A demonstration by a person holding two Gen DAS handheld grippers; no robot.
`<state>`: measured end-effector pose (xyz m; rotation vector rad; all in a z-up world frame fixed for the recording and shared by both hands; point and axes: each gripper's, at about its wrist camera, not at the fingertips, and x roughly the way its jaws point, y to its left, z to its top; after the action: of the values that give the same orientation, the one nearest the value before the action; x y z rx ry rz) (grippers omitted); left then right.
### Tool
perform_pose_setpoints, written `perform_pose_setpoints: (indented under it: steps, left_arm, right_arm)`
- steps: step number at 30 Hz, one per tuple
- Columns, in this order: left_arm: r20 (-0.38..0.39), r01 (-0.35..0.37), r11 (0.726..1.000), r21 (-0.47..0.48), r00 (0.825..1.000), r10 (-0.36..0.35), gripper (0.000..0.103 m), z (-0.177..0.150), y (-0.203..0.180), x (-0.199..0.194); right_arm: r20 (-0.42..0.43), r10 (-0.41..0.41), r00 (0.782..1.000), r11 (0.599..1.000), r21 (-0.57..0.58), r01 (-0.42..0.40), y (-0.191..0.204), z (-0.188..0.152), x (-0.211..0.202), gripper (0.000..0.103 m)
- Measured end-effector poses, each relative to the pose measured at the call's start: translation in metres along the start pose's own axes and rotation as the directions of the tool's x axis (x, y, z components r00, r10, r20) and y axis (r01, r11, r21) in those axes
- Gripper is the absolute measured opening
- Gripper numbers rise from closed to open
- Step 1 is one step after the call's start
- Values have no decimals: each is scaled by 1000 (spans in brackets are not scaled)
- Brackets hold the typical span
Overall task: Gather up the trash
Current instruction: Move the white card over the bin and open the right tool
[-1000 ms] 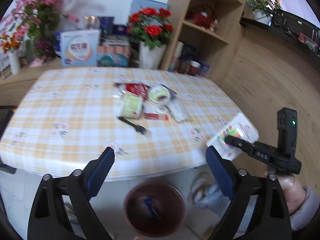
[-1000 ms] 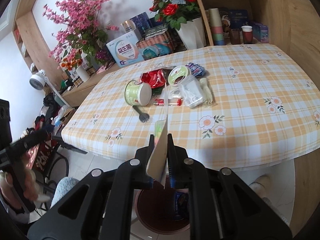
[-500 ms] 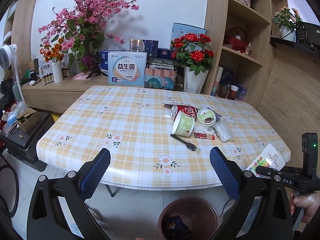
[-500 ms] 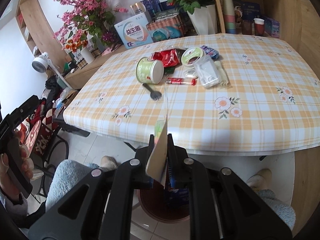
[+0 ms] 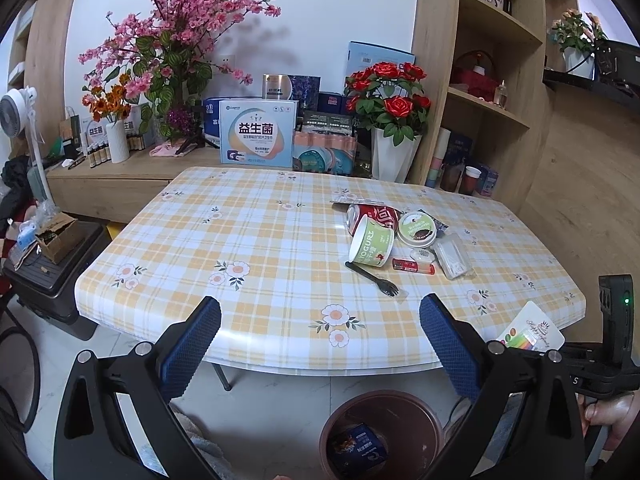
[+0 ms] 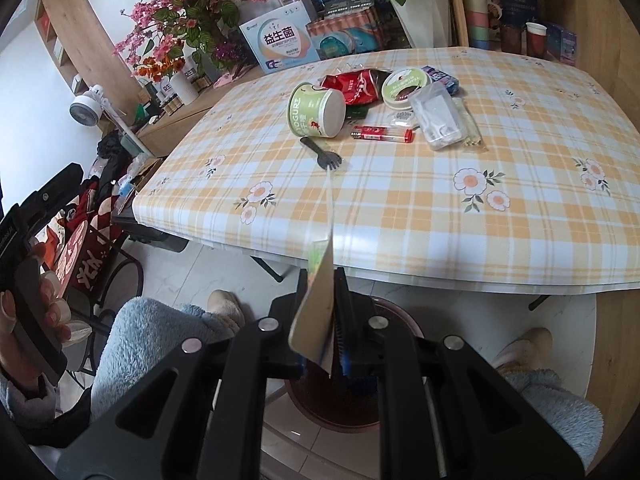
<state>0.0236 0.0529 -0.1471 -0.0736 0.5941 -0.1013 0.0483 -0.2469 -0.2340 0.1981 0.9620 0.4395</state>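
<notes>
My right gripper holds a birthday-candle card edge-on above the brown bin. Its jaws are opening, with the card still between them. The left wrist view shows that card at the table's near right corner. My left gripper is open and holds nothing, just off the table's front edge, above the bin. On the table lie a green yogurt cup, a crushed red can, a lid, a black fork, a red tube and a clear plastic box.
A blue packet lies in the bin. The checked table backs onto a sideboard with flower vases and boxes. Shelves stand at the right, a black case and a fan at the left. A person's legs and slippers flank the bin.
The left wrist view has tilted up and swung, so the table sits farther off. My right gripper has sunk a little toward the bin with the card, and its jaws have parted slightly.
</notes>
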Motion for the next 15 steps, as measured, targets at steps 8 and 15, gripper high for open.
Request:
perform_pose_setpoints:
  steps: [8,15]
  left_arm:
    - [-11,-10,1000,-1,1000,10,97,-1,-1,3]
    - [-9,-13,1000,-13,1000,13,97,-2,3,3]
  right_arm:
    - [-6,0,1000,1000,-4,0,3,0,3,33]
    - [50,-84,995,996,13,83,-2,5,-4,92]
